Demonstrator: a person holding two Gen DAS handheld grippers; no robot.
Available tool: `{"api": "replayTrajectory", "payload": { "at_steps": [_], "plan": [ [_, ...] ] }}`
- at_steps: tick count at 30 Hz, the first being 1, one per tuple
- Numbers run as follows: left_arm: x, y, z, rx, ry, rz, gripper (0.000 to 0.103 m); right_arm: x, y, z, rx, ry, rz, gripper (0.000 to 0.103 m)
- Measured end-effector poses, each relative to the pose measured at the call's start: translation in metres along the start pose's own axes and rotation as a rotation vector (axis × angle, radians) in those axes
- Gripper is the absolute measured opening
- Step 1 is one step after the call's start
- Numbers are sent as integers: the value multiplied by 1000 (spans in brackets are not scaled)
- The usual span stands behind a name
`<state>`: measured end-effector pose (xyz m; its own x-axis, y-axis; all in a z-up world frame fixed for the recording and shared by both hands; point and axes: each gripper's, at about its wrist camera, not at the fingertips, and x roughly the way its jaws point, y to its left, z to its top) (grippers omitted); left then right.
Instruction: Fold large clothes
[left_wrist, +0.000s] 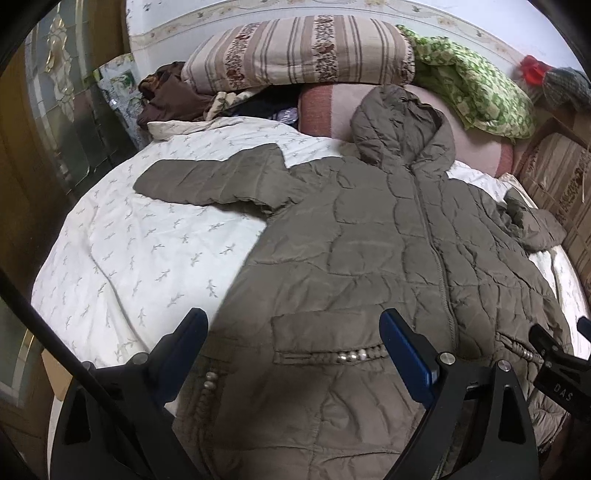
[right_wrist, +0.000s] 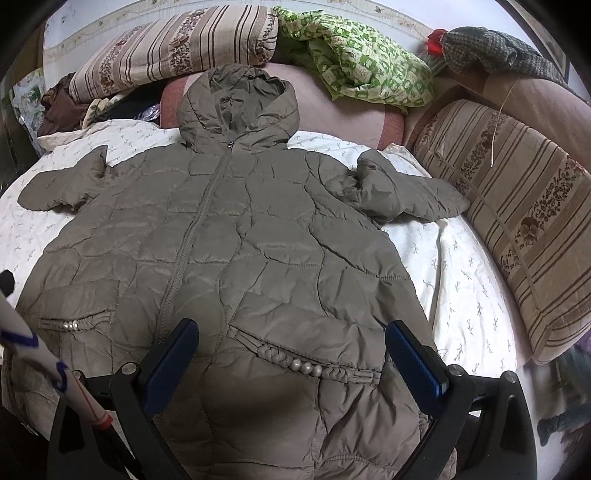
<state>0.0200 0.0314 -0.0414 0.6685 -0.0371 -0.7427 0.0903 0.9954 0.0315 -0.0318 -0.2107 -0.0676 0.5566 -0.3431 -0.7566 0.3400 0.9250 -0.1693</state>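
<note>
A large olive-brown quilted hooded jacket (left_wrist: 369, 236) lies front up, zipped, on a white patterned bedsheet (left_wrist: 129, 258); it also shows in the right wrist view (right_wrist: 229, 240). Its hood (right_wrist: 236, 107) points away and both sleeves spread out sideways. My left gripper (left_wrist: 293, 332) is open and empty, hovering over the jacket's lower left part near a beaded pocket (left_wrist: 332, 356). My right gripper (right_wrist: 291, 345) is open and empty above the lower right part, over the other beaded pocket (right_wrist: 306, 367). The right gripper also shows at the right edge of the left wrist view (left_wrist: 557, 354).
Striped pillows lie at the head of the bed (left_wrist: 295, 51) and along the right side (right_wrist: 517, 221). A green patterned cloth (right_wrist: 362, 66), a pink bolster (right_wrist: 332, 114) and a pile of dark clothes (left_wrist: 170, 96) sit beyond the hood. A cabinet (left_wrist: 55, 110) stands left.
</note>
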Motion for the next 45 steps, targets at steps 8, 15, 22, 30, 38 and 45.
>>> {"api": "replayTrajectory", "payload": {
  "at_steps": [8, 15, 22, 30, 38, 45],
  "plan": [
    [9, 50, 24, -68, -24, 88, 94, 5, 1, -1, 9, 12, 14, 103],
    [37, 124, 69, -149, -38, 137, 94, 9, 5, 3, 6, 14, 33, 103],
    [111, 219, 118, -376, 33, 53, 94, 22, 11, 6, 8, 32, 49, 103],
    [233, 299, 145, -661, 157, -111, 94, 52, 14, 10, 16, 63, 47, 103],
    [314, 314, 165, -760, 203, -233, 81, 80, 0, 21, 68, 74, -7, 103],
    [317, 295, 193, -635, 227, -82, 17, 98, -10, 23, 95, 102, -21, 103]
  ]
}}
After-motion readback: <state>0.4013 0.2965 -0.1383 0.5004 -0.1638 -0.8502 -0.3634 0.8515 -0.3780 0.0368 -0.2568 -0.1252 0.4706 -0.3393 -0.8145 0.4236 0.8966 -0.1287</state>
